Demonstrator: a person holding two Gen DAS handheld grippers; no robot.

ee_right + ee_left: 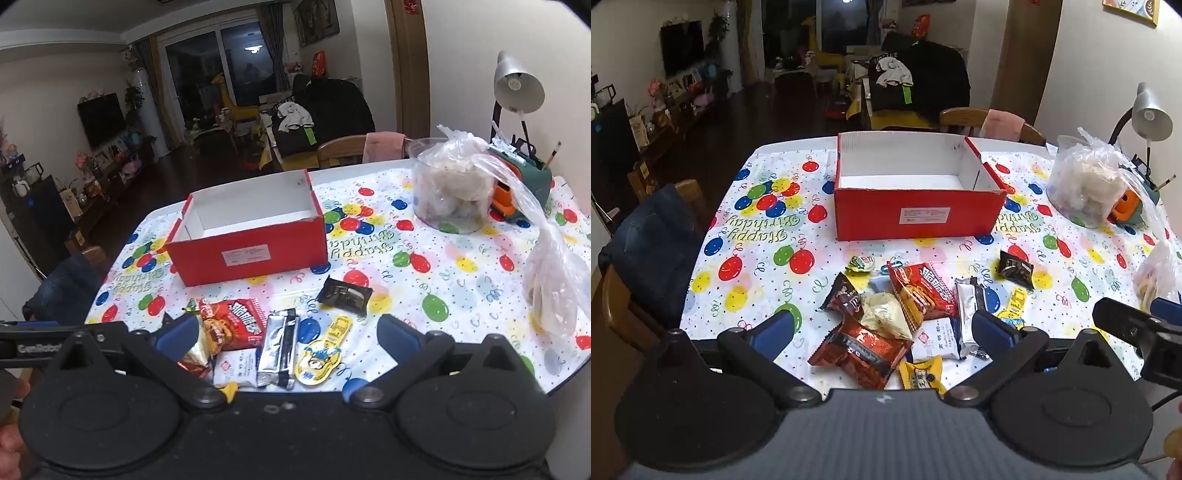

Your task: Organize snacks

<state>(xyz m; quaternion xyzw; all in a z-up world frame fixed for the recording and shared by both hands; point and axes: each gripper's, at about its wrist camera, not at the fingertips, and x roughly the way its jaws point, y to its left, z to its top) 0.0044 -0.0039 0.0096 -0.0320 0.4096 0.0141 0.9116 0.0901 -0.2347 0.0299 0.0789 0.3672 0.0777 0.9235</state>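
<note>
Snacks (905,314) lie in a loose heap on the near part of the balloon-print tablecloth (738,236), just in front of the open red box (919,214), which looks empty. They are small sealed packets: a red crinkly bag (919,291), a silver wrapper (967,314), a dark red pack (860,347), a pale cream pack (886,314) and a black packet (1015,269) lying apart to the right. I judge them light, soft and slick, likely to slide or crumple, and their contents may crush; a pinch across a flat sealed edge or the narrow middle seems safest, taking top pieces first since several overlap. The left gripper (882,328) hangs over the heap with jaws spread wide, holding nothing. The right gripper (288,332) is likewise released and empty, hovering near the silver wrapper and a yellow pack (325,350). Off to the right stand plastic bags (554,280), a clear tub (450,199) and a desk lamp (517,85).
</note>
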